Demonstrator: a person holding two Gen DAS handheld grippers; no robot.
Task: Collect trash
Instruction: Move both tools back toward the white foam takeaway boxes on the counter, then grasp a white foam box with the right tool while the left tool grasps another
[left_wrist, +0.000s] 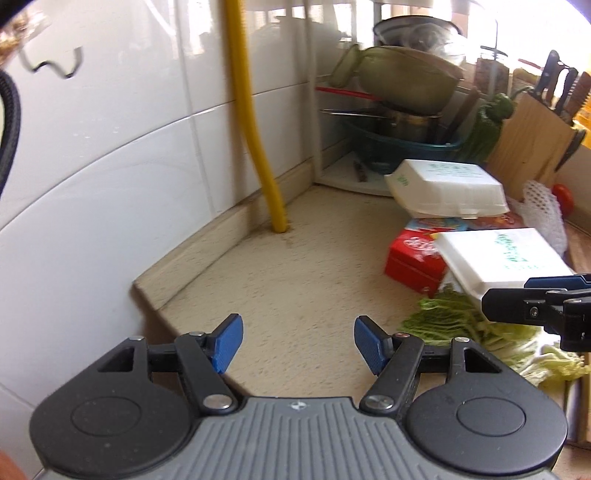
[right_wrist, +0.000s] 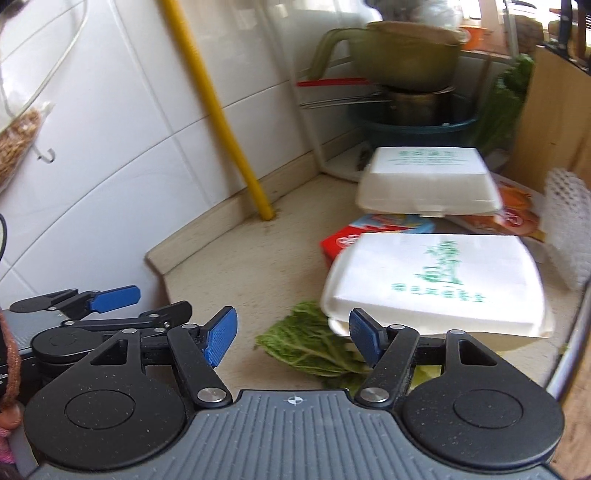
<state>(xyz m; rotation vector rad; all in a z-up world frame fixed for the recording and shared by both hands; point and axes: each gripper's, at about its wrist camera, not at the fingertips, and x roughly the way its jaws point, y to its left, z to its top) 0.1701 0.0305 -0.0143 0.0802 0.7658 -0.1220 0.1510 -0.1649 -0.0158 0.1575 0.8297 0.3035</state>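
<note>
Blue-padded left gripper (left_wrist: 298, 343) and right gripper (right_wrist: 293, 338) are both gaping apart, gripping nothing, hovering above the countertop (left_wrist: 295, 280).

Two closed white foam boxes, the near box (right_wrist: 436, 280) just beyond the right jaws, the far box (right_wrist: 424, 181) behind it; limp cabbage leaves (right_wrist: 314, 347) lie between those jaws.

Home kitchen: tiled wall (left_wrist: 110, 155), pots (left_wrist: 402, 107), knife block (left_wrist: 535, 136).
</note>
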